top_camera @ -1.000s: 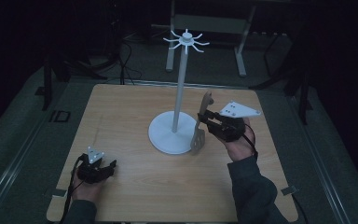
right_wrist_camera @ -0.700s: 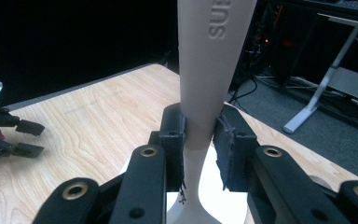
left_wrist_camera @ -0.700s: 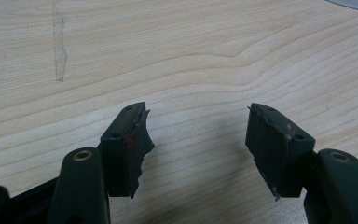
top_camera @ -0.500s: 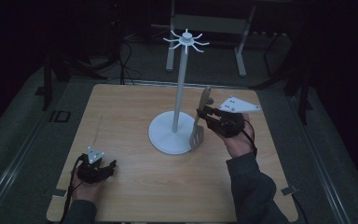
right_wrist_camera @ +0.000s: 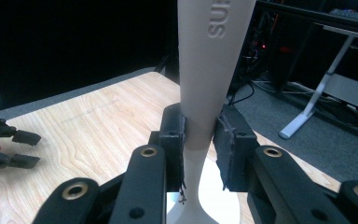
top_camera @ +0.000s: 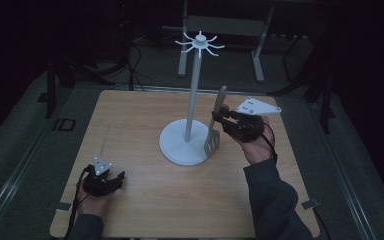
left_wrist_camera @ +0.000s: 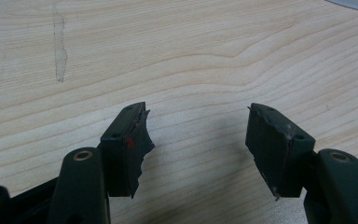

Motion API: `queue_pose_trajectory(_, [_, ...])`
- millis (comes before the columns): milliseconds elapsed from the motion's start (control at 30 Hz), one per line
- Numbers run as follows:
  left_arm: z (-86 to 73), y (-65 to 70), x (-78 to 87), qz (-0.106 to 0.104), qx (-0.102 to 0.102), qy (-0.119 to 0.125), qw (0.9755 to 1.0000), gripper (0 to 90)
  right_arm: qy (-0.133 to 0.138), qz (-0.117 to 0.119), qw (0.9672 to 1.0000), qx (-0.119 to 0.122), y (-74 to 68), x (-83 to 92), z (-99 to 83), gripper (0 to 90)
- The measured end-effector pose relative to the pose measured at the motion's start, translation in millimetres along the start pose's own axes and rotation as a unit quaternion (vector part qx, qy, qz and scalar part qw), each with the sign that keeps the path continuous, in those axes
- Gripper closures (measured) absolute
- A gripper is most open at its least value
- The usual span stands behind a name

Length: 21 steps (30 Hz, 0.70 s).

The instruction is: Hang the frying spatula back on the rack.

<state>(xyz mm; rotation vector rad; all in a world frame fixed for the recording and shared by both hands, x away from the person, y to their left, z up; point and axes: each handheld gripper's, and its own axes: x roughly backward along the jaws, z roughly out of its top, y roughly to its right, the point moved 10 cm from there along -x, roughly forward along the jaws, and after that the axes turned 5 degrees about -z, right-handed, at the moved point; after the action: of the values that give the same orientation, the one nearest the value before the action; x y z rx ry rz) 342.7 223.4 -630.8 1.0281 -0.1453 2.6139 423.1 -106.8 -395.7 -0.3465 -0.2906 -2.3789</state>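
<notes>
My right tongs (right_wrist_camera: pixel 200 135) clamp the light, stiff, slightly slick spatula (top_camera: pixel 216 122) mid-handle, best held there, while my left tongs (left_wrist_camera: pixel 198 140) rest apart, empty.

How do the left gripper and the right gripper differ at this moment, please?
The left gripper has open jaws with nothing between them, while the right gripper is shut on the handle of a spatula. The left gripper sits low on the table near its front edge; the right gripper is raised beside the white stand, holding the spatula upright with its blade down. Both are black, two-jawed, hand-held and carry a grey plate on top.
</notes>
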Motion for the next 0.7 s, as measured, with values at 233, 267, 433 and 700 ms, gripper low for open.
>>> queue_pose_trajectory(233, [-0.2, 0.0, -0.2, -0.001, -0.002, -0.002, 1.0000, 39.1, 0.001, 0.001, 1.0000, 0.000, 1.7, -1.1, 7.7, 74.0])
queue_pose_trajectory(267, [-0.3, -0.1, -0.2, 0.000, -0.002, -0.002, 1.0000, 39.1, 0.001, 0.001, 1.0000, 0.000, 1.8, -1.4, 8.3, 74.0])
queue_pose_trajectory(433, [-0.3, -0.3, -0.2, 0.000, -0.001, -0.002, 1.0000, 39.1, 0.001, 0.002, 1.0000, 0.000, 3.8, -2.6, 13.0, 74.0])
queue_pose_trajectory(700, [-0.1, -0.6, 0.5, 0.000, 0.000, 0.000, 1.0000, 39.1, 0.001, 0.000, 1.0000, -0.006, 7.3, -5.0, 20.0, 74.0])
